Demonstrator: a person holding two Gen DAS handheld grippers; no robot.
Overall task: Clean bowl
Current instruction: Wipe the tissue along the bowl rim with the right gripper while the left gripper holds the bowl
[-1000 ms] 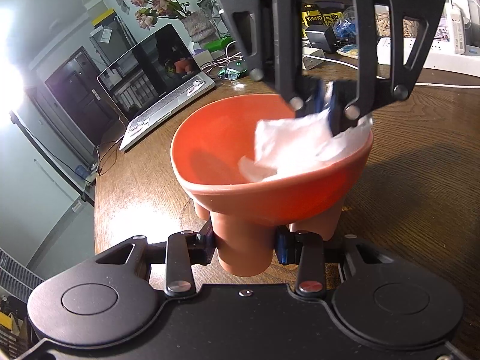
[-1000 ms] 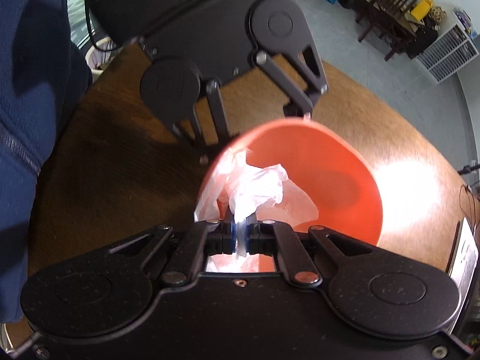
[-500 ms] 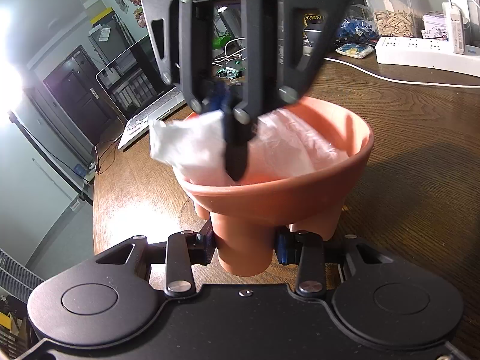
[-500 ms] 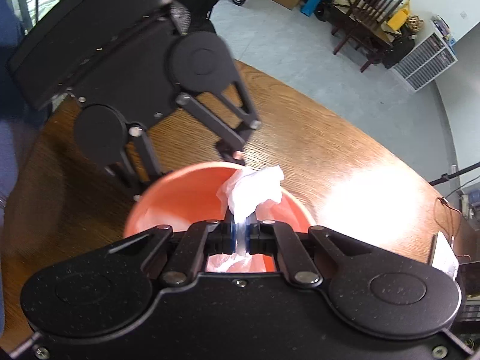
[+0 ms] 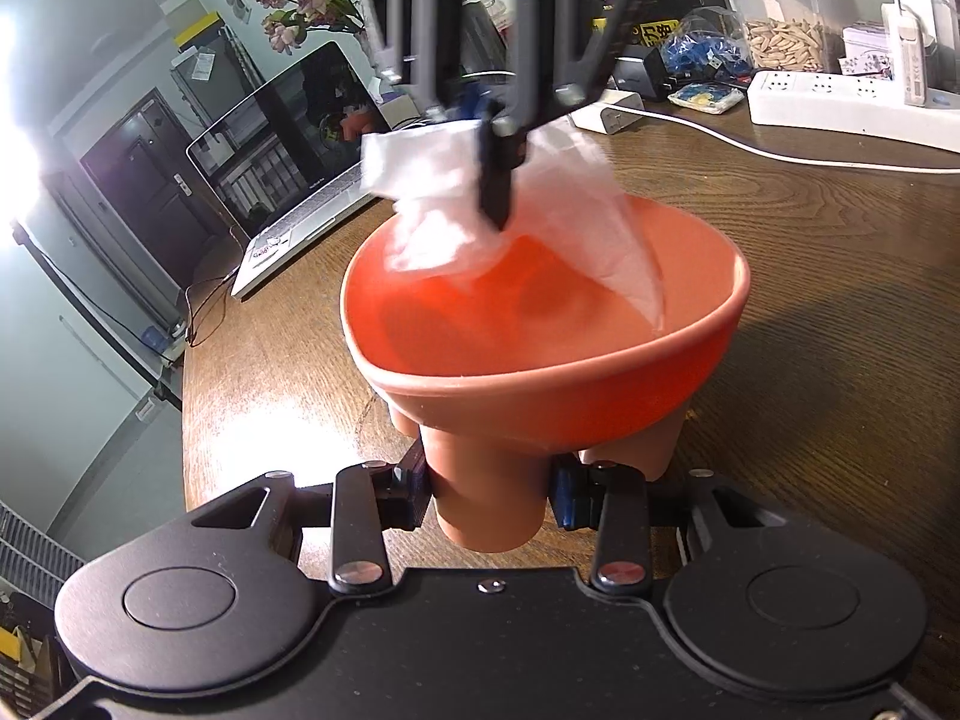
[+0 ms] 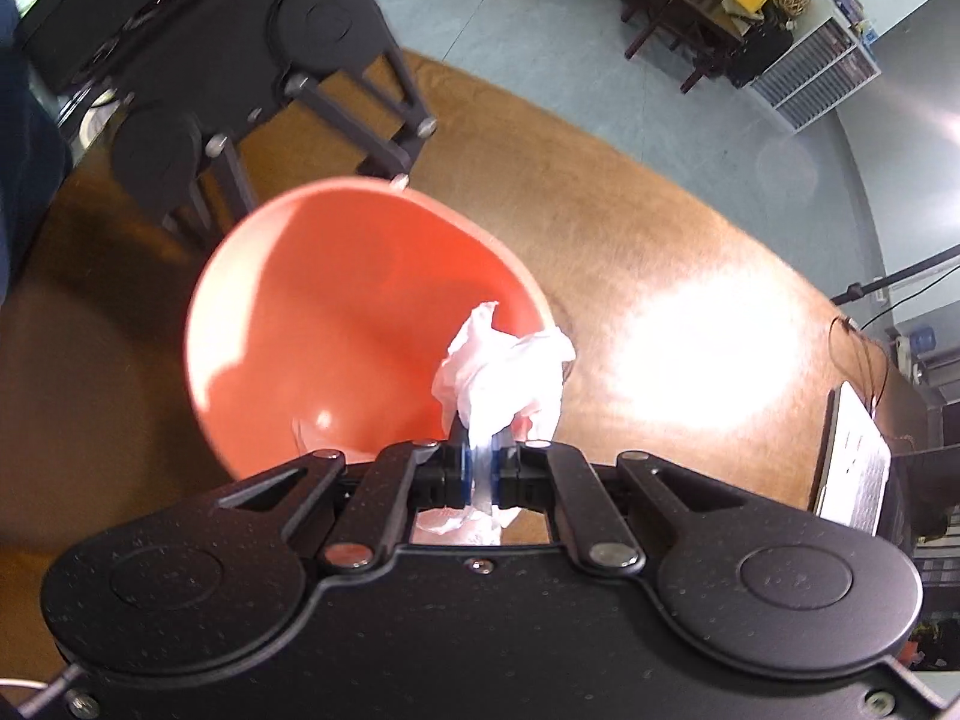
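Observation:
An orange bowl (image 5: 540,330) with stubby legs stands over the wooden table; my left gripper (image 5: 489,495) is shut on one of its legs and holds it. My right gripper (image 5: 495,204) comes down from above, shut on a crumpled white tissue (image 5: 432,180) that hangs over the bowl's far inner wall. In the right wrist view the right gripper (image 6: 480,468) pinches the tissue (image 6: 504,366) at the bowl's (image 6: 336,312) near right rim, and the left gripper (image 6: 396,174) shows beyond the bowl.
An open laptop (image 5: 288,150) sits at the back left of the table (image 5: 840,252). A white power strip (image 5: 840,102) with its cable, a white adapter, bags and boxes line the back right. A flower vase stands behind the laptop.
My right gripper has swept the tissue around inside the bowl, from the right side across to the left and then up toward the far rim. The left gripper has kept its hold.

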